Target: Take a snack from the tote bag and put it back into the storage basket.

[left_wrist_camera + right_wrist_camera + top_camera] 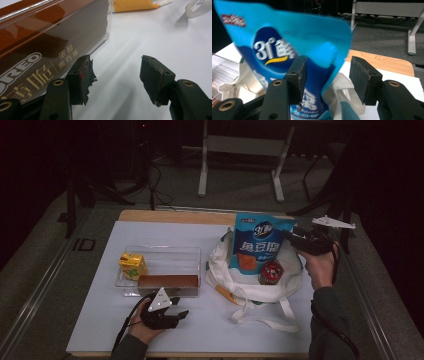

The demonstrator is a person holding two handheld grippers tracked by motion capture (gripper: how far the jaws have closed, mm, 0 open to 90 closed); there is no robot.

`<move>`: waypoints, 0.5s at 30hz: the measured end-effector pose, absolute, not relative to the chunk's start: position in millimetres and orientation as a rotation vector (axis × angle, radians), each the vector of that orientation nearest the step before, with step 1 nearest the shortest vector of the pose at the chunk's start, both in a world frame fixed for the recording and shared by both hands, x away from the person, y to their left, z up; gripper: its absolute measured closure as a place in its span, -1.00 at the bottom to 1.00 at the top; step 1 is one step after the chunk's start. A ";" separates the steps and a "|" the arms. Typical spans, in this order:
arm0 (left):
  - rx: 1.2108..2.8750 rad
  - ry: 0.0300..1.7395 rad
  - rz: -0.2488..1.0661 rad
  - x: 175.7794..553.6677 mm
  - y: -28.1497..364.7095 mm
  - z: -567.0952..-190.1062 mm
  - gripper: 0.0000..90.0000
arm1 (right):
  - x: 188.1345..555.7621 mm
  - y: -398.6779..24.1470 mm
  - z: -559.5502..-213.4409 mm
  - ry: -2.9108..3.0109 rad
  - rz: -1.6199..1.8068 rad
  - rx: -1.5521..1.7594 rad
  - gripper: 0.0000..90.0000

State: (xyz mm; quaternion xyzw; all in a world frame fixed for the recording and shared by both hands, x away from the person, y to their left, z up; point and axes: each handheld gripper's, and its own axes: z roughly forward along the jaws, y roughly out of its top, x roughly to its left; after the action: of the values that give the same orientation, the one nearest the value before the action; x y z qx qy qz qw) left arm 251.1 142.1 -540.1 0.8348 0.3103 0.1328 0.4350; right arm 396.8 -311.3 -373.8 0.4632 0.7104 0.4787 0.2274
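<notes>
— Two hand-held grippers are listed. How is the right gripper (pixel 295 239) recorded?

— Released: its jaws are spread beside the right edge of the blue snack pouch (pixel 260 242), and nothing is pinched. In the right gripper view the pouch (pixel 287 50) is seen just past the left pad, apart from the right one.

— Where is the pouch kept?

— Upright in the mouth of the white tote bag (pixel 250 287), next to a red-lidded can (pixel 271 271). An orange item (pixel 226 294) is noted at the bag's near edge.

— And the left gripper (pixel 177 312)?

— Also released, held low over the white table sheet (pixel 100 320), just in front of the clear plastic bin (pixel 160 270); nothing is held between the jaws.

— Bin contents?

— One brown Oreo box (pixel 168 281) along the front wall, its label read in the left gripper view (pixel 37 50); one yellow drink carton (pixel 132 265) at the left end.
</notes>
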 end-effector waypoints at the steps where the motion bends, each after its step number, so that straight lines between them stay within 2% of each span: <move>1: 2.080 0.772 0.329 251.3 142.0 -540.2 -0.06 | 395.7 -312.5 -374.3 1.956 1.324 1.277 0.05; 8: 2.082 0.775 0.325 251.7 141.6 -540.4 -0.06 | 402.4 -317.1 -379.4 2.002 1.347 1.271 -0.02; 15: 2.085 0.770 0.325 251.5 141.5 -540.3 -0.06 | 412.5 -314.5 -377.7 2.029 1.426 1.267 0.00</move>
State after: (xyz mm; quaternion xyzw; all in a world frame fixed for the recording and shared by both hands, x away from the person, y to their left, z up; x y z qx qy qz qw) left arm 251.5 141.5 -540.3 0.8367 0.3091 0.1305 0.4329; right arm 412.5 -314.5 -377.7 0.4478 0.7170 0.5039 0.1774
